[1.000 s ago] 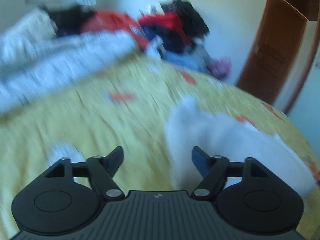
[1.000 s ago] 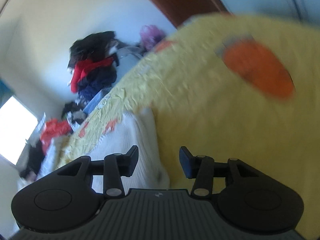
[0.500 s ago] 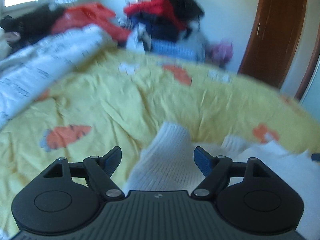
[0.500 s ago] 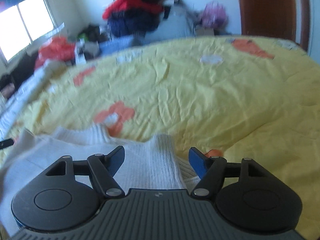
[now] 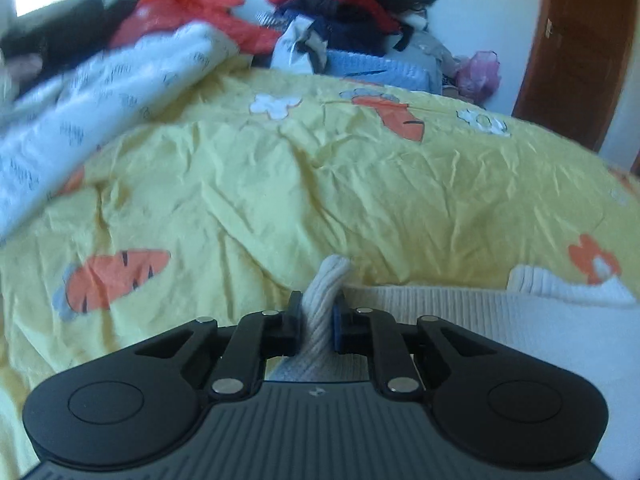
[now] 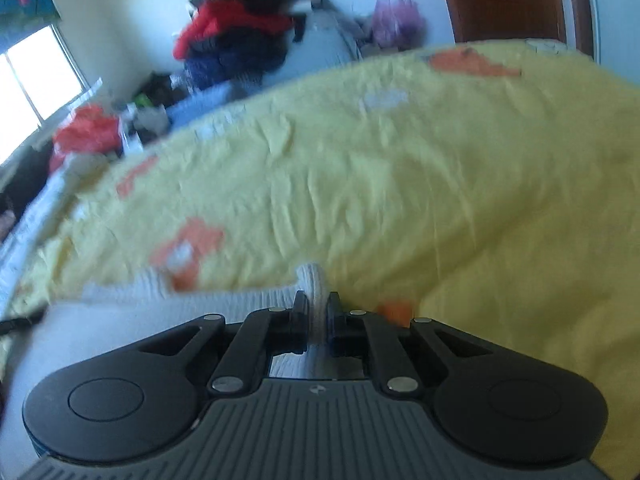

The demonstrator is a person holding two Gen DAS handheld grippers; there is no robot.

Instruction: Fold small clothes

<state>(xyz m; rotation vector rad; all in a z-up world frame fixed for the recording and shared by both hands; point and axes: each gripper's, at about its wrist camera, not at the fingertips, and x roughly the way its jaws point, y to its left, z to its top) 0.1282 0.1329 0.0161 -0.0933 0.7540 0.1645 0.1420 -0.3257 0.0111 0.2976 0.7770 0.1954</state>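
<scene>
Sweater (image 5: 460, 312), white ribbed knit, lies on the yellow bed sheet (image 5: 320, 184). In the left wrist view the left gripper (image 5: 316, 322), wide open half a second ago, is closing its fingers on a bunched fold. In the right wrist view the right gripper (image 6: 317, 318) has likewise clamped a fold of the sweater (image 6: 224, 302). Both ends look pinched, ready for folding. No containers show.
</scene>
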